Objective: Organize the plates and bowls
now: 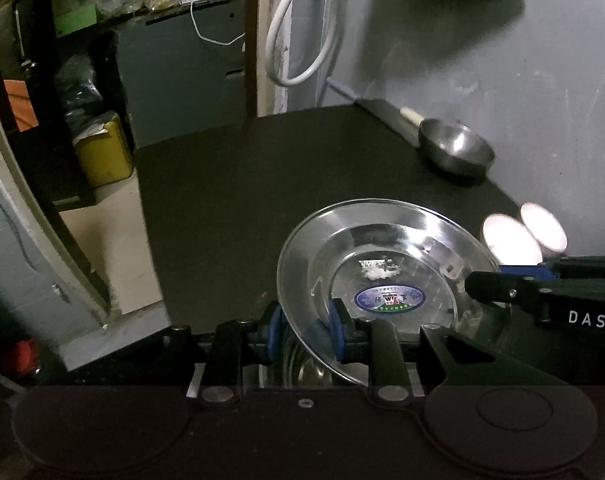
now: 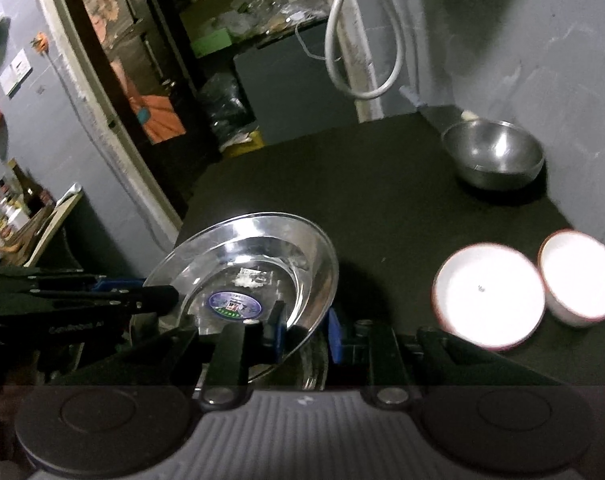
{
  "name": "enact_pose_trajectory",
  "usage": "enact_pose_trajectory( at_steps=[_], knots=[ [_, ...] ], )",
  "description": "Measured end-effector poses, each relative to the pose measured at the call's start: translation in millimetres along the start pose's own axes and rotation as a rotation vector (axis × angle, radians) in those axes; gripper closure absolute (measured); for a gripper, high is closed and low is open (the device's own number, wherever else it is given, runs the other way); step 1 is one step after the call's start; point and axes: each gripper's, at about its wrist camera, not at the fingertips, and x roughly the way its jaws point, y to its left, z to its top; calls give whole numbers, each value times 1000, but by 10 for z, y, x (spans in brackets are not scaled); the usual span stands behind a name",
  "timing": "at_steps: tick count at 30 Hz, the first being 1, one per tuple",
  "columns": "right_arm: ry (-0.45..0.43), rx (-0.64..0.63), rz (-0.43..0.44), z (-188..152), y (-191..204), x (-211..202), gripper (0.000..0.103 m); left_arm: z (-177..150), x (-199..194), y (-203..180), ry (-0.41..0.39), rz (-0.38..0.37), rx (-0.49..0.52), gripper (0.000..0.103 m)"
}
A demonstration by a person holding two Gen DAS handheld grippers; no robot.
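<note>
A shiny steel plate (image 1: pixel 382 264) with a blue oval sticker is held tilted above the black table (image 1: pixel 262 184). My left gripper (image 1: pixel 306 332) is shut on its left rim. My right gripper (image 2: pixel 304 330) is shut on its right rim (image 2: pixel 314 280). Each gripper shows in the other's view, the right one (image 1: pixel 522 288) and the left one (image 2: pixel 102 292). Another steel plate edge (image 2: pixel 314 364) lies below the held one. A steel bowl (image 2: pixel 492 156) stands at the back right, also in the left wrist view (image 1: pixel 456 148). Two white bowls with red rims (image 2: pixel 488 296) (image 2: pixel 580 278) sit at the right.
A grey wall (image 2: pixel 542 60) borders the table's right side and a white cable loop (image 2: pixel 366 40) hangs at the back corner. Beyond the table's left edge are a doorway, cluttered shelves (image 1: pixel 122 0) and a yellow container (image 1: pixel 102 152) on the floor.
</note>
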Motion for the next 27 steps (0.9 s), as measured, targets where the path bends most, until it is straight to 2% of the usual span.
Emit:
enact_pose_trajectory(
  at_steps=[27],
  knots=[
    [71,-181,-66,-356,420,50,72,-308,63,-168,89,111,107,70]
  ],
)
